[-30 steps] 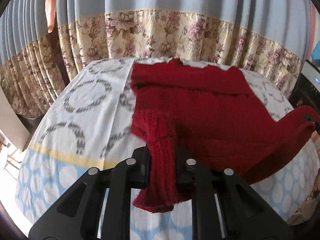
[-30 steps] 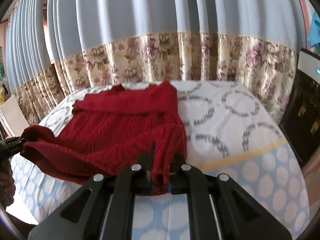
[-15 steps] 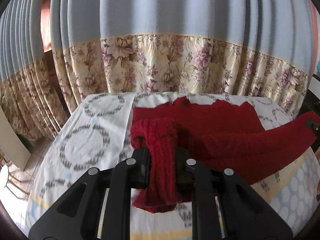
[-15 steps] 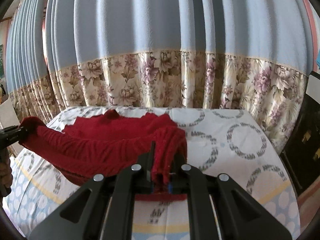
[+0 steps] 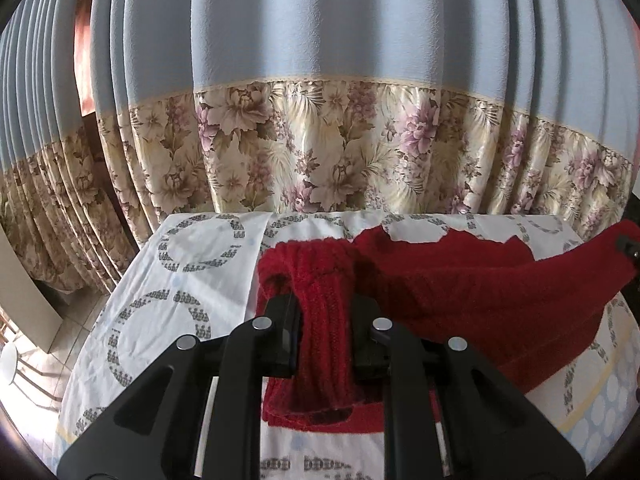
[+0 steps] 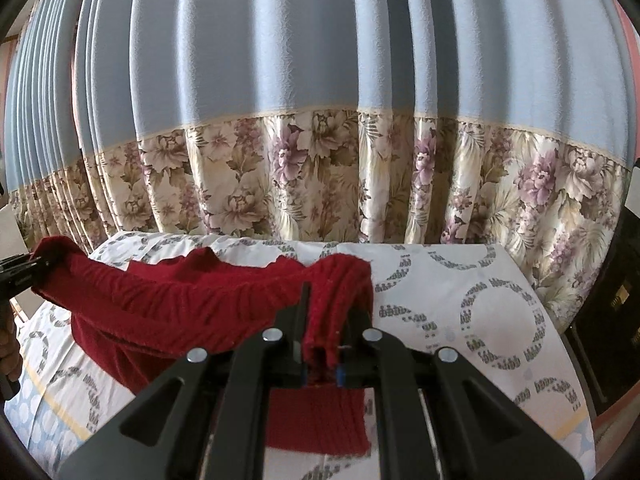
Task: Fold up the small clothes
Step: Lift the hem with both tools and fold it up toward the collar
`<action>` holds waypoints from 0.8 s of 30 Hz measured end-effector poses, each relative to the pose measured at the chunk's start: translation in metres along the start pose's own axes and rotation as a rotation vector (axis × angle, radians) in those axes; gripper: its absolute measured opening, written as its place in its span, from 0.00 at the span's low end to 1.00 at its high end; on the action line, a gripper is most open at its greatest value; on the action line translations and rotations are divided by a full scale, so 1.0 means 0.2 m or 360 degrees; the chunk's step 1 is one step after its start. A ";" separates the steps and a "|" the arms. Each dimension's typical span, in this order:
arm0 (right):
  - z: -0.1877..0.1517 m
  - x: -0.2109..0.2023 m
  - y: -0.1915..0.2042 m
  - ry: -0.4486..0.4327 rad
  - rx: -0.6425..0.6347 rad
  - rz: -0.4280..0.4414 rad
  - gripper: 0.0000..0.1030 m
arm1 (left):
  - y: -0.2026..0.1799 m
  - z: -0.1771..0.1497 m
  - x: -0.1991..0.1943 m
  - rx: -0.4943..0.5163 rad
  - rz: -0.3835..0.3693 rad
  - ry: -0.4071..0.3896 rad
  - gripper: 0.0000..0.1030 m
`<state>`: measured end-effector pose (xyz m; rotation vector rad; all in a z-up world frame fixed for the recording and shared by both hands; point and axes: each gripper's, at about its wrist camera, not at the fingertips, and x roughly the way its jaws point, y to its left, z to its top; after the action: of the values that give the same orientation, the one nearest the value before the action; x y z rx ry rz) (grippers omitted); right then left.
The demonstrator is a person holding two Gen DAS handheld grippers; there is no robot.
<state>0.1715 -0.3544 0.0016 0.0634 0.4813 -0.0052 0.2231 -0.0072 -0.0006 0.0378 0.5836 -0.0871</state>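
Note:
A dark red knitted sweater lies partly on the bed, its near edge lifted and stretched between both grippers. My left gripper is shut on the sweater's left corner, whose ribbed cloth hangs down between the fingers. My right gripper is shut on the right corner of the same sweater. The far part of the sweater rests flat near the bed's far edge. The left gripper also shows at the left edge of the right wrist view.
The bed has a white sheet with grey rings, and blue with white dots toward the near side. Blue curtains with a floral border hang just behind it. A dark cabinet stands at the right.
Both grippers have carried the sweater's near edge up and toward the far side of the bed, so the lifted part now hangs over the flat part. Both views tilted up toward the curtains.

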 end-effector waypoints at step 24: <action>0.16 0.47 0.01 0.0064 0.0009 -0.0017 0.08 | -0.02 0.13 0.46 -0.0040 0.0073 0.0087 0.14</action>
<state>0.2689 -0.3543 -0.0138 0.0669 0.5221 -0.0155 0.3129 -0.0183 -0.0297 0.0291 0.6379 -0.0341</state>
